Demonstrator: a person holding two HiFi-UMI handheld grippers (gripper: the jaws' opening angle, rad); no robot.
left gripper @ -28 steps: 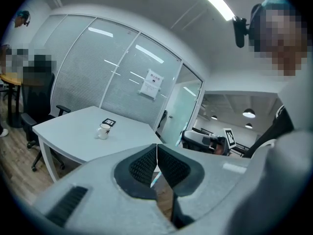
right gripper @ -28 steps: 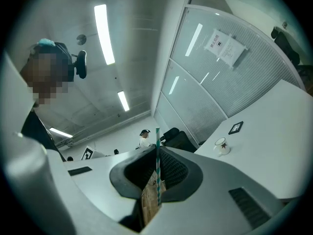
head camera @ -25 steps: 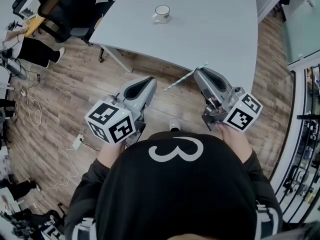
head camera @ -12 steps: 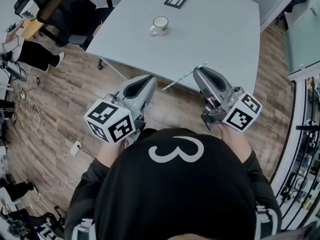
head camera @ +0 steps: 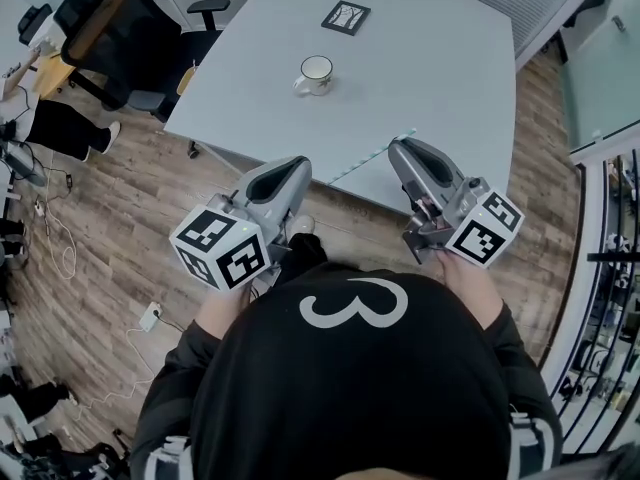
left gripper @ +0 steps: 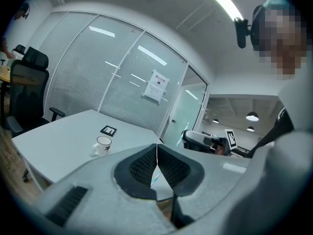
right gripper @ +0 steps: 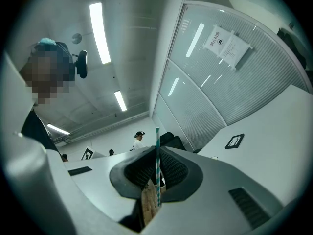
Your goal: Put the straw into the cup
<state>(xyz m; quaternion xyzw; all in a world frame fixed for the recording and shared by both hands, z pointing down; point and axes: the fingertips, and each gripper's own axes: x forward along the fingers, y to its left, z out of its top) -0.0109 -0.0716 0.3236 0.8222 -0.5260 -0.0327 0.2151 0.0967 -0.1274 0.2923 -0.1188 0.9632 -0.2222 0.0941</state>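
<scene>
A white cup (head camera: pixel 315 73) with a handle stands on the pale grey table (head camera: pixel 440 58), far ahead of both grippers. My right gripper (head camera: pixel 397 146) is shut on a teal-and-white striped straw (head camera: pixel 370 156), which sticks out leftward over the table's near edge. In the right gripper view the straw (right gripper: pixel 157 163) stands upright, pinched between the pads. My left gripper (head camera: pixel 297 164) hangs over the floor just short of the table, shut with nothing in it. Its own view shows the cup (left gripper: pixel 101 146) ahead to the left and the straw's tip (left gripper: pixel 181 134) to the right.
A black-framed marker card (head camera: pixel 346 15) lies beyond the cup. A black office chair (head camera: pixel 110 28) stands left of the table. Cables (head camera: pixel 60 233) lie on the wooden floor at the left, and a glass partition (head camera: pixel 610 78) runs along the right.
Both grippers have come closer to the table together; the cup and table have slid down the head view towards me. The straw stays pinched in the right gripper.
</scene>
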